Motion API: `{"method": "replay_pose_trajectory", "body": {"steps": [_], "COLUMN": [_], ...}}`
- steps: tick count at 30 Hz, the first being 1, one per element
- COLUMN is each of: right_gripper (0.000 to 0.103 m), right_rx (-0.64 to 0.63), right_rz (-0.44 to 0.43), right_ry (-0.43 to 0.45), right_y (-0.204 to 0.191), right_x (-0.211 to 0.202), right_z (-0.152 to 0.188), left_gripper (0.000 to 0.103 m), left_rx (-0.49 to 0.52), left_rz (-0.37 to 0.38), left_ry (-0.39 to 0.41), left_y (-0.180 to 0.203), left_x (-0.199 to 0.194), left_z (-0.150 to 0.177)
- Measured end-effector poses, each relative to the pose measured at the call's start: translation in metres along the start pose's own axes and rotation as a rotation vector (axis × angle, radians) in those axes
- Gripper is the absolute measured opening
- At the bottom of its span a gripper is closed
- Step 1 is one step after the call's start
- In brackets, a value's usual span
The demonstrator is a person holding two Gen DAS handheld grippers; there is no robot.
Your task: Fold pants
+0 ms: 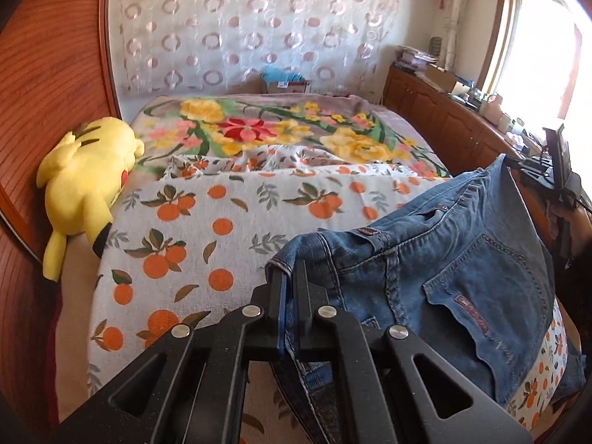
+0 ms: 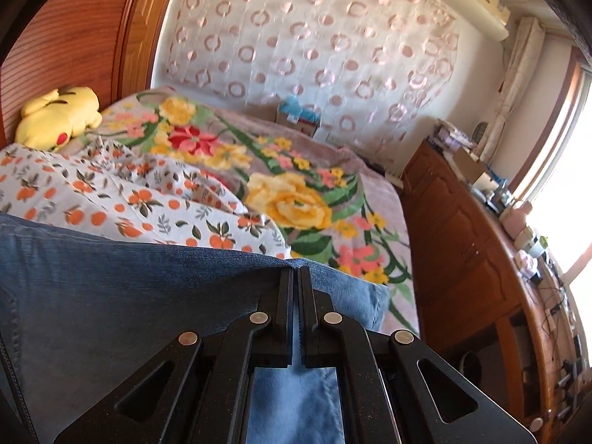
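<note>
Bed [image 1: 229, 222] carries an orange-print sheet, with a floral blanket [image 1: 281, 129] beyond it. Blue jeans [image 1: 462, 259] are held up over the bed's near end, waistband edge uppermost, back pocket facing the left wrist camera; legs drop out of view, so the long axis cannot be told. Yellow plush toy [image 1: 85, 185] lies against the wooden headboard. Cardboard box [image 1: 286, 85] past the bed holds something blue. Left hand-held gripper [image 1: 292, 277] is clamped tight on one waistband corner; right hand-held gripper [image 2: 296, 277] is clamped on the denim edge.
</note>
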State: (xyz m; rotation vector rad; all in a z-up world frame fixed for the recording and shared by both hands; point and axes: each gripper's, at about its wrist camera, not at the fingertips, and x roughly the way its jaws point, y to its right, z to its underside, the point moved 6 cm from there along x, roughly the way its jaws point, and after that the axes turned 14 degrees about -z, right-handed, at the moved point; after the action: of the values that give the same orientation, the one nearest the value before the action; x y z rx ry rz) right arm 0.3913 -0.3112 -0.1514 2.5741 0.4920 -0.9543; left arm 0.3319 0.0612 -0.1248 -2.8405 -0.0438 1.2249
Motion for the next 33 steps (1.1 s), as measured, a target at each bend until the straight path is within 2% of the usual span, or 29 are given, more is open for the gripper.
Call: {"method": "replay_pose_trajectory", "body": {"steps": [5, 8, 9, 11, 13, 17, 20, 27, 33], "right_gripper": [0.002, 0.003, 0.007, 0.023, 0.031, 0.039, 0.041, 0.041, 0.041], "right_rx": [0.017, 0.048, 0.070, 0.108, 0.128, 0.154, 0.160, 0.173, 0.195], "right_rz": [-0.015, -0.031, -0.043, -0.063, -0.072, -0.091, -0.110, -0.177, -0.217], "right_ry": [-0.051, -0.073, -0.074, -0.073, -0.063, -0.028, 0.005, 0.036, 0.047], "right_y": [0.014, 0.023, 0.026, 0.032, 0.037, 0.043, 0.040, 0.022, 0.008], "right_x": [0.032, 0.026, 0.023, 0.021, 0.013, -0.006, -0.027, -0.070, -0.111], "right_z": [-0.020, -0.018, -0.018, -0.018, -0.016, -0.014, -0.006, 0.040, 0.082], "left_gripper": [0.003, 0.009, 0.015, 0.030, 0.048, 0.049, 0.049, 0.049, 0.049], "left_rx": [-0.028, -0.031, -0.028, -0.016, -0.005, 0.022, 0.041, 0.090, 0.116], "left_rz": [0.020, 0.018, 0.012, 0.020, 0.028, 0.040, 0.055, 0.114, 0.129], "left_ry": [-0.009, -0.014, -0.011, 0.003, 0.016, 0.030, 0.038, 0.051, 0.042], "left_y": [-0.004, -0.005, -0.005, -0.004, -0.003, 0.003, 0.014, 0.052, 0.070], "left_x": [0.005, 0.002, 0.001, -0.005, -0.011, -0.024, -0.035, -0.048, -0.064], "left_z": [0.001, 0.001, 0.002, 0.002, 0.004, 0.009, 0.016, 0.026, 0.054]}}
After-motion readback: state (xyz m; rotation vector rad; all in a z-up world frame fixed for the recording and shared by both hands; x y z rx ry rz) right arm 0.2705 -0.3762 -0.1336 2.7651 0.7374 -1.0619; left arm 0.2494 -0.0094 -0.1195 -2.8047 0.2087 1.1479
